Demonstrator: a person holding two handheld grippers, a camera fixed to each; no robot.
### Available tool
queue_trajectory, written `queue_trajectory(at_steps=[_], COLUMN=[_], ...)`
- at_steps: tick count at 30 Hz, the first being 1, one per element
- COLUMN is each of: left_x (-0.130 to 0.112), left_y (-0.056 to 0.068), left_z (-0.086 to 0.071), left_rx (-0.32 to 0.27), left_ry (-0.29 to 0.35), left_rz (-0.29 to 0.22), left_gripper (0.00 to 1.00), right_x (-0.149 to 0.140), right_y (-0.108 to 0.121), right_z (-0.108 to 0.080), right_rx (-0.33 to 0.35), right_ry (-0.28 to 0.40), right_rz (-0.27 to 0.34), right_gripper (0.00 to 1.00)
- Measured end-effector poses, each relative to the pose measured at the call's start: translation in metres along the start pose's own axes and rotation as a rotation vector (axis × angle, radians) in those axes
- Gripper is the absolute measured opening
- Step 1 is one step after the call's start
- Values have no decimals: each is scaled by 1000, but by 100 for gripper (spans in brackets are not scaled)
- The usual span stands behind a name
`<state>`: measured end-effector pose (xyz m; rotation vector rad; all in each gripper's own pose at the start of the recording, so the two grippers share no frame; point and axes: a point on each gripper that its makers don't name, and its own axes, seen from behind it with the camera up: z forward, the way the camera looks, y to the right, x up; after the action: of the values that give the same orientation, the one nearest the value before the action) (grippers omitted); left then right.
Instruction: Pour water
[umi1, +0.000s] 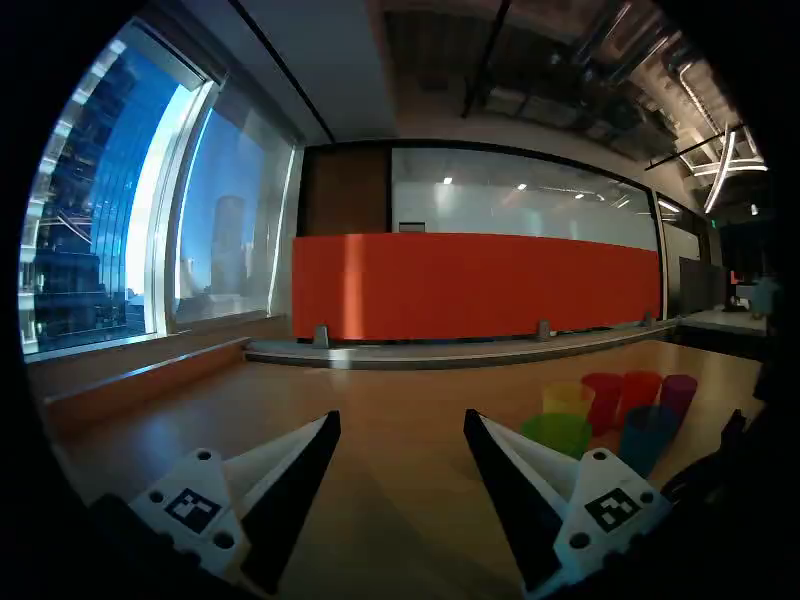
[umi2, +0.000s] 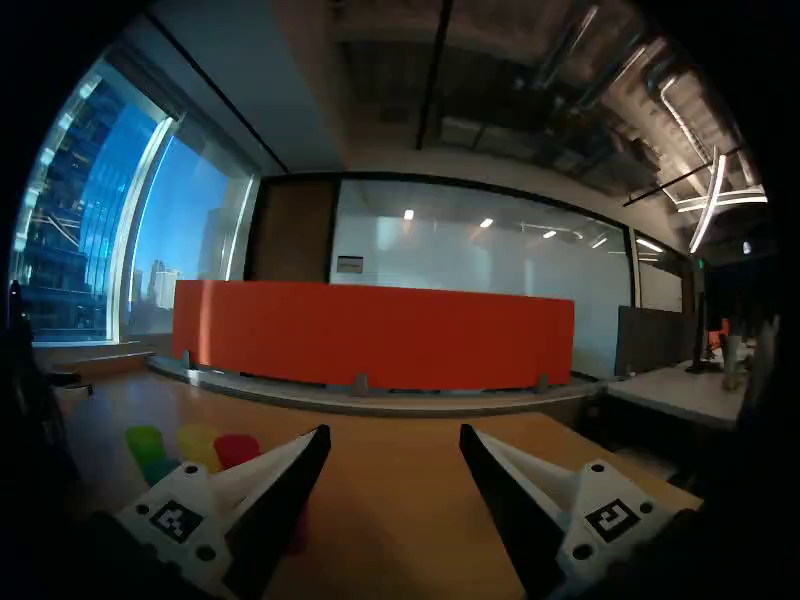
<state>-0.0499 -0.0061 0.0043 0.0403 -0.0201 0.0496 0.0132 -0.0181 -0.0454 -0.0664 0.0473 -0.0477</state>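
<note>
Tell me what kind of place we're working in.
Probably a high-rise open-plan office: a long wooden desk with an orange divider panel, tall windows looking onto skyscrapers, and more desks off to the side.

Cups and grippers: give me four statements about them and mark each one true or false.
1. The left gripper and the right gripper are both open and empty. True.
2. The green cup sits between the left gripper's fingers. False: it stands on the table, outside them.
3. The cups stand upright in a cluster. True.
4. The panel behind the table is blue. False: it is orange.
</note>
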Motion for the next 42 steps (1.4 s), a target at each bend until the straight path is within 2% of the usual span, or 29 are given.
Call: queue_trajectory(at_steps=[9,15,27,42], left_x=[0,0,0,-1], left_y=[0,0,0,0], left_z=[0,0,0,0], left_rx=[0,0,0,0], left_ry=[0,0,0,0], left_rz=[0,0,0,0], left_gripper=[92,92,92,92], right_x=[-9,-18,-56,-74], right_y=[-4,-7,4,9], right_z=[17,21,27,28], right_rx=[9,29,27,18], right_ry=[38,51,11,-30], right_rz=[-9,13,45,55], right_gripper=[100,100,100,100])
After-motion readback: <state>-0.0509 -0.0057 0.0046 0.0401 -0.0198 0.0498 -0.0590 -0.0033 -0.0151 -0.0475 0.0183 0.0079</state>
